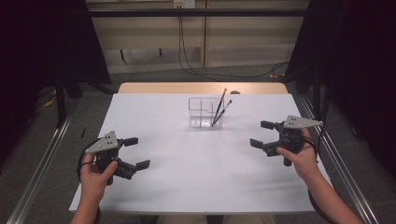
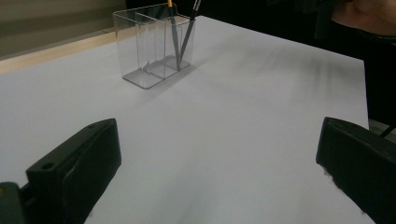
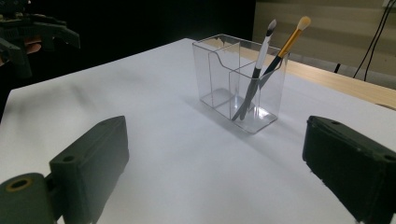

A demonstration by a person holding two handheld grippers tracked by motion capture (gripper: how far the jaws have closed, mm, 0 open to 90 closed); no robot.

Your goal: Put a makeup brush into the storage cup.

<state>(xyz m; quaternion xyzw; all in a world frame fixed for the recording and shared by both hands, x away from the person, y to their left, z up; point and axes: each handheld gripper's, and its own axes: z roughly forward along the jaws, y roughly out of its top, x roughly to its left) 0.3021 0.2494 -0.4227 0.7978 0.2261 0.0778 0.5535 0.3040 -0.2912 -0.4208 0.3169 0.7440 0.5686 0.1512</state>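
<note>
A clear plastic organizer (image 1: 200, 117) with several compartments stands at the back middle of the white table (image 1: 196, 177). Two makeup brushes (image 1: 219, 109) lean upright in its right compartment. One has a gold ferrule (image 3: 288, 43), the other a white tip (image 3: 260, 59). My left gripper (image 1: 139, 152) is held at the front left, open, with nothing between its jaws. My right gripper (image 1: 259, 133) is held at the right, open and also holding nothing. Both point toward the table's middle. The organizer (image 2: 154, 46) lies well ahead of the left gripper (image 2: 217, 163), and the organizer (image 3: 238, 84) likewise ahead of the right gripper (image 3: 219, 163).
A bare wooden strip (image 1: 201, 87) shows behind the white sheet. Metal rails (image 1: 42, 163) run along both sides of the table, and cables (image 1: 196, 65) trail on the floor behind. The left gripper (image 3: 28, 32) shows far off in the right gripper view.
</note>
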